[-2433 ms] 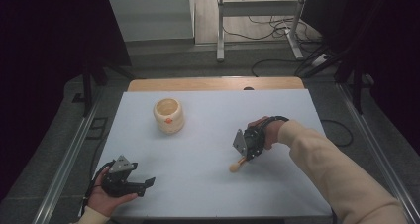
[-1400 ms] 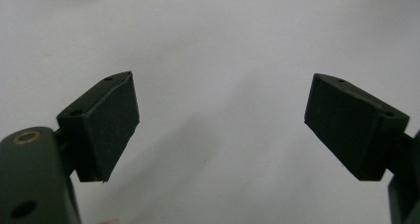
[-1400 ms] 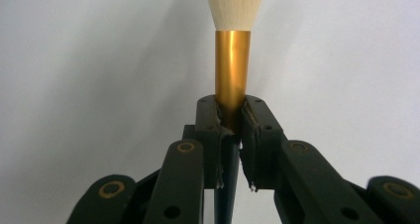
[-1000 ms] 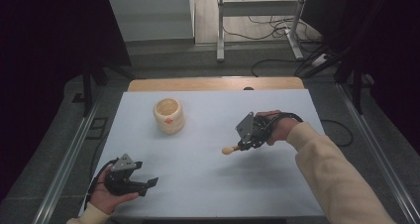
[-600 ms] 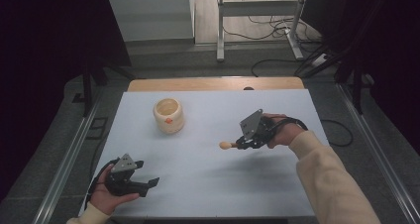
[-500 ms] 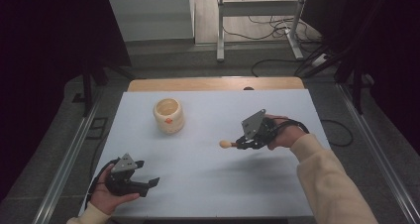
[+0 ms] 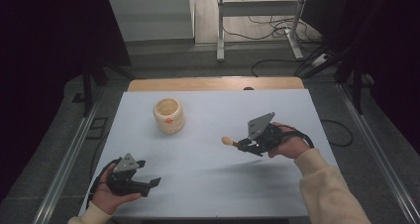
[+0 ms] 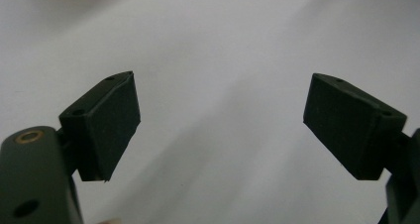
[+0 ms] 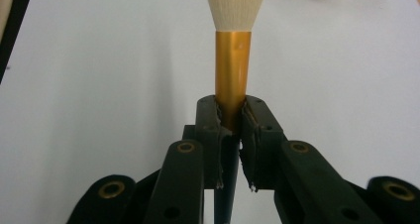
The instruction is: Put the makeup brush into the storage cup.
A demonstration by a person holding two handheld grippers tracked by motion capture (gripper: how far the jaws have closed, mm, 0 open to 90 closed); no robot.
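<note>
Since the earlier frames, the right gripper (image 7: pixel 242 144) has carried the makeup brush (image 7: pixel 229 141) up off the white table (image 7: pixel 208 184) and toward the far right, and it now hangs in the air right of centre. Its jaws are pressed together on the brush's gold ferrule (image 9: pixel 232 70), with the cream bristle head (image 9: pixel 236 6) sticking out past the fingertips and pointing left toward the cream jar (image 7: pixel 168 116), which stands well apart at the far left of the table. That forearm, in a cream sleeve (image 7: pixel 327 189), reaches in from the near right, with the hand (image 7: pixel 289 145) wrapped around the gripper body and the grey plate tilted up. Meanwhile the left gripper (image 7: pixel 148 183) sits at the near left corner, held low in the left hand (image 7: pixel 111 196), its pads (image 8: pixel 106 125) standing wide apart with bare table between them.
</note>
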